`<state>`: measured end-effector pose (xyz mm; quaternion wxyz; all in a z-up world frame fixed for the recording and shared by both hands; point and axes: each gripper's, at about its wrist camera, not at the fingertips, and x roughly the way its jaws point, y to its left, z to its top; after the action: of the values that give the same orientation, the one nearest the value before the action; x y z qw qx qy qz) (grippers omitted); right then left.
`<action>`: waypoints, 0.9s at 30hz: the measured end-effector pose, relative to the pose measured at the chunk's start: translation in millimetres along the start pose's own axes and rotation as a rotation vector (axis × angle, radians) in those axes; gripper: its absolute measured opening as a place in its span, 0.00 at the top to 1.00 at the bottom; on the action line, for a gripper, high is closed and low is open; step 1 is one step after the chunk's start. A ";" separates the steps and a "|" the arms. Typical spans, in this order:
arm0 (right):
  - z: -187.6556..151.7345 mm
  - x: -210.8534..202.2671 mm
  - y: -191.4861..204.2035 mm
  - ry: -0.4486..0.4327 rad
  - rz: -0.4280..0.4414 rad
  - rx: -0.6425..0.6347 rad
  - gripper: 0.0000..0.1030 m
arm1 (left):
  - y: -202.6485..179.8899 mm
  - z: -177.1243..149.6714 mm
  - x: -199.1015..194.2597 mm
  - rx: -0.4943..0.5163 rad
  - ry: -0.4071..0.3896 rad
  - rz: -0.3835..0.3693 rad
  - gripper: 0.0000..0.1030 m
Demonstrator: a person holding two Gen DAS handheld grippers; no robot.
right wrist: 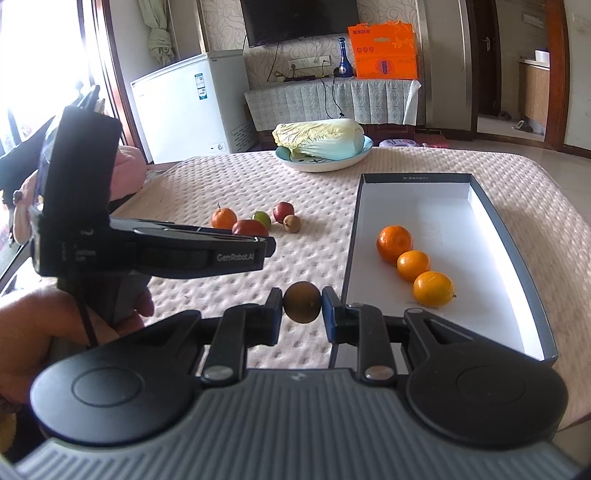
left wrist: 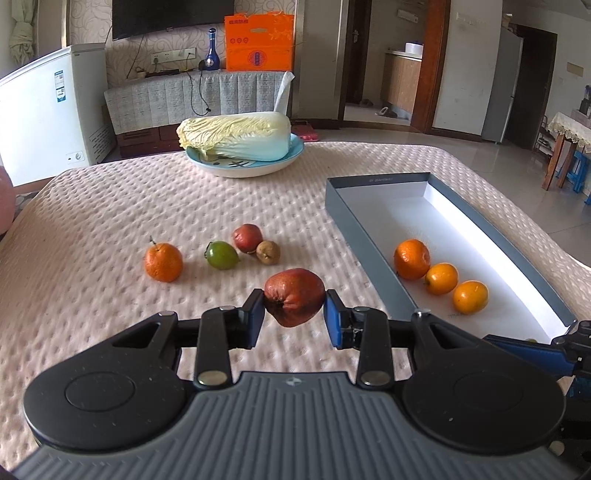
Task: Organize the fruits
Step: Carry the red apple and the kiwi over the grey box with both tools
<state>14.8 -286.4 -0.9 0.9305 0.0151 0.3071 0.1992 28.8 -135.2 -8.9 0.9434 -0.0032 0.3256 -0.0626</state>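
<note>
A quilted pink tablecloth (left wrist: 110,206) fills mid-frame; a cabbage (left wrist: 236,134) on a plate (left wrist: 243,168) sits top centre (freezer (left wrist: 48,110) far left). The left gripper (left wrist: 294,304) pinches a wrinkled red fruit (left wrist: 294,301); the right gripper (right wrist: 302,302) pinches a brown fruit (right wrist: 302,302). Three oranges (left wrist: 412,258) line the box (left wrist: 369,258) at right.

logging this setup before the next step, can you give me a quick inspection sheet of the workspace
surface: table under a dimpled pink cloth
job's things: box holds three oranges; orange, green fruit, red fruit and brown fruit loose on the cloth
clutter: cabbage on a plate
grippers: left gripper shut on a red apple; right gripper shut on a small brown fruit
cables: cords at the far cabinet
surroundings: freezer, television, orange carton
</note>
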 end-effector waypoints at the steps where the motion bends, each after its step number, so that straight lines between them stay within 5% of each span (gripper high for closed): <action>1: 0.3 0.0 -0.8 -0.001 0.001 0.001 0.75 | -1.0 0.4 0.8 0.005 -0.002 -0.001 0.61; 27: 3.7 -9.6 -35.0 -0.023 -0.047 0.052 0.75 | -36.2 16.8 20.2 0.052 -0.032 -0.072 0.61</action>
<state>22.6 -321.9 2.3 0.9377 0.0344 0.3015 0.1691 50.7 -174.2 -6.4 0.9455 0.0088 0.3082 -0.1048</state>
